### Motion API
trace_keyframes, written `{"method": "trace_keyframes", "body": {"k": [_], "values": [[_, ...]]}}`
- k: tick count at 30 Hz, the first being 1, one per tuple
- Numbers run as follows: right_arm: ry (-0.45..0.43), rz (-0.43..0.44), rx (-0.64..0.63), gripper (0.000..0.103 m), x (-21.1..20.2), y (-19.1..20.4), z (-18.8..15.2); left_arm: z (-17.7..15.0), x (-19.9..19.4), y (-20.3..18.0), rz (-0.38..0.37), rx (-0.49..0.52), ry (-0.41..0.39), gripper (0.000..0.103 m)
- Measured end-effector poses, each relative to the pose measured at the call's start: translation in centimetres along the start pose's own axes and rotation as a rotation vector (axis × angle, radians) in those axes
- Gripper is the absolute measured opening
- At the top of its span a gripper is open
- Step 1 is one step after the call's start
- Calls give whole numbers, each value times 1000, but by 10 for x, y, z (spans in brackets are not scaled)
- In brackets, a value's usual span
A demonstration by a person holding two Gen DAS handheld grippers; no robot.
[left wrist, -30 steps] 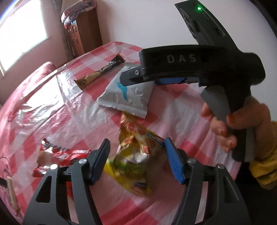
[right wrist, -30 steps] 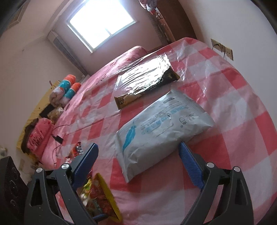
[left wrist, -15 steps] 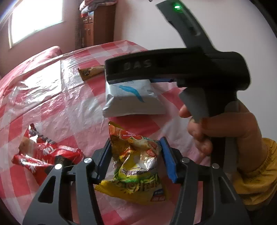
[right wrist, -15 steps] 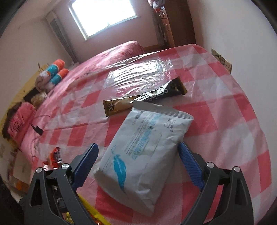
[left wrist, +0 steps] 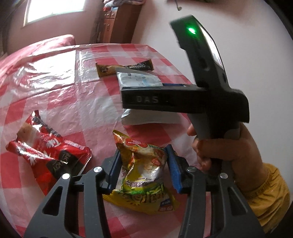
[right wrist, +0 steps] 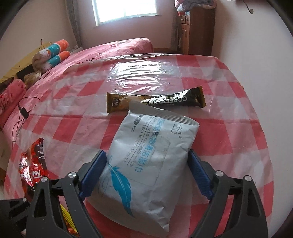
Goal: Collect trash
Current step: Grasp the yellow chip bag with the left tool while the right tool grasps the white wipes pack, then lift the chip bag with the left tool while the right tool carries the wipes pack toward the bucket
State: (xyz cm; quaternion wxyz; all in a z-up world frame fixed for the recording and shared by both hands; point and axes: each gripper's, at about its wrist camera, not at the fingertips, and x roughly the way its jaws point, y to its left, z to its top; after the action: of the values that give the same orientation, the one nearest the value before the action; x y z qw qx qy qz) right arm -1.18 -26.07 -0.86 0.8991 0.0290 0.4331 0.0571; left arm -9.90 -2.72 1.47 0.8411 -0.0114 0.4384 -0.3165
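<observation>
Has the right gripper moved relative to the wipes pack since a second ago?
Yes. The right gripper has advanced over the white wipes pack, which lies flat on the checked tablecloth. The pack now sits between its closing jaws; earlier it lay ahead of them.

Red/white checked tablecloth (right wrist: 228, 117) w/ clear plastic film over it, glare showing mid-table. Pink bedspread (right wrist: 128, 45) lying behind. Rolled blankets (right wrist: 53, 55) sitting far left, black cable (right wrist: 22, 113) trailing nr the edge. Wooden cabinet (right wrist: 196, 31) standing in the corner, bundle on top, prob. folded fabric. Window (right wrist: 124, 9) letting in daylight.
</observation>
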Motion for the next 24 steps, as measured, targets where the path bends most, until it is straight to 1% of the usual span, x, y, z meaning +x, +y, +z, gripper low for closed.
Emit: {"method": "trace_keyframes", "body": {"k": [4,6,9,12,19,24], "values": [[-16,19,5,79,-7,1,-1,0,-5,8,-4,-32,-8,46],[-23,24,10,77,-9,0,-1,0,-8,12,-25,-57,-15,45],[-32,29,21,75,-10,-1,-1,-1,-11,16,-27,-68,-24,45],[-44,33,37,74,-13,-5,-2,-2,-13,20,-45,-96,-23,44],[-100,57,90,73,-31,-17,-8,-4,-32,27,-51,-118,-70,44],[-148,72,127,73,-50,-23,-11,-8,-44,30,-47,-126,-83,44]]}}
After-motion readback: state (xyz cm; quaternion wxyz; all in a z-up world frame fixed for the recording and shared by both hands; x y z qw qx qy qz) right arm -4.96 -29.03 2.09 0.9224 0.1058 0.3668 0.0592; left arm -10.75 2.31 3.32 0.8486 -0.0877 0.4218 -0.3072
